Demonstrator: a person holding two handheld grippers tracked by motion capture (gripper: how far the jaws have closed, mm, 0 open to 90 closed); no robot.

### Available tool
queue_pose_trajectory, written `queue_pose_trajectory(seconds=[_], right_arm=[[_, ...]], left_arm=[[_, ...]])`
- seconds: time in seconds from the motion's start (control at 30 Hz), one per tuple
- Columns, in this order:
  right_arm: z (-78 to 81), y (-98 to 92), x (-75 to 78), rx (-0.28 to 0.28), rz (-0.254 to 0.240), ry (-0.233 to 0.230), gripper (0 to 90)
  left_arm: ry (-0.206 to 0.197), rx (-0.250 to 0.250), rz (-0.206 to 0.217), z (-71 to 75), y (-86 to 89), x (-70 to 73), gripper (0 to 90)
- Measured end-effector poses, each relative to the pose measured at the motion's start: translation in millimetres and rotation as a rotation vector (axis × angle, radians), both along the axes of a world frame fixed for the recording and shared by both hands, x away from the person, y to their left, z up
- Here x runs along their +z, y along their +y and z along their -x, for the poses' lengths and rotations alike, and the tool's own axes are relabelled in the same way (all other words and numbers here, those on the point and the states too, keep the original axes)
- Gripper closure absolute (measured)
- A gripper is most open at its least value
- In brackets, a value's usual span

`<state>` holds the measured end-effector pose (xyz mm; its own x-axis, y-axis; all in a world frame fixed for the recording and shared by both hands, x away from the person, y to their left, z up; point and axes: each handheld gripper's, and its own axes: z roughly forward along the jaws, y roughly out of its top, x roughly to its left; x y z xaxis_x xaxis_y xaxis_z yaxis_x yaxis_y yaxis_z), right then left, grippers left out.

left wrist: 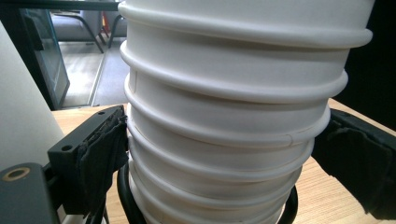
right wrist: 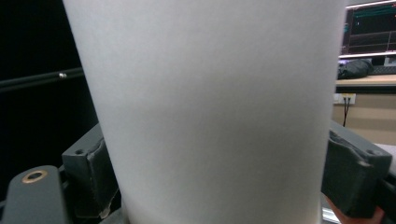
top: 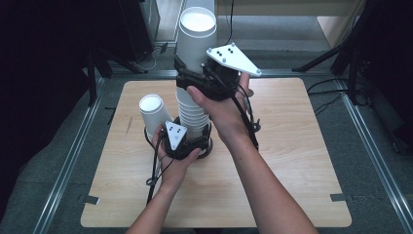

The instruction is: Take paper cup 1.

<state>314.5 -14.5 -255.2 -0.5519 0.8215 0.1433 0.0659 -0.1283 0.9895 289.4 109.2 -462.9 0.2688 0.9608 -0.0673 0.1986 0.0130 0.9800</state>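
the top cup (top: 197, 36) is being separated from the nested stack of white paper cups (top: 192, 114) standing near the middle of the tabletop (top: 292, 146). it is being held high above the stack by the right hand-held gripper (top: 197, 78), whose jaws are being pressed against its wall from both sides, as the right gripper view is showing (right wrist: 219, 112). the lower rims of the stack (left wrist: 224, 140) are being clamped by the left hand-held gripper (top: 187, 144), so that the stack is being kept down on the tabletop. a single cup (top: 153, 112) is already standing just left of the stack.

judging from this, the lift is being finished: the next move is calling for the freed cup to be carried clear of the stack and set down upright beside the single cup, with the grip kept gentle so the thin wall is not being crushed.

the right forearm is being reached forward and raised, wrist bent; the left hand is being held low and close in.
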Motion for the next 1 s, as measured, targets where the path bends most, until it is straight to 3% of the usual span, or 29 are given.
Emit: queue_pose_trajectory(seconds=[0.27, 0.5, 0.77, 1.0], right_arm=[[4.9, -10.4, 10.3, -0.012, -0.015, -0.016, 13.0], [8.5, -23.1, 9.8, -0.033, -0.013, -0.026, 13.0], [9.7, -47.7, -2.7, -0.077, 0.002, -0.019, 13.1], [12.0, -65.3, -11.7, -0.091, -0.020, -0.009, 13.2]], left_arm=[[0.001, 0.000, -0.003, 0.1, 0.2, 0.0, 5.2], [0.002, -0.001, -0.002, 0.3, 0.3, 0.0, 5.2], [0.003, -0.002, 0.002, 1.2, 0.5, 0.1, 5.5], [0.002, -0.003, -0.001, 2.8, 1.2, -0.8, 6.2]])
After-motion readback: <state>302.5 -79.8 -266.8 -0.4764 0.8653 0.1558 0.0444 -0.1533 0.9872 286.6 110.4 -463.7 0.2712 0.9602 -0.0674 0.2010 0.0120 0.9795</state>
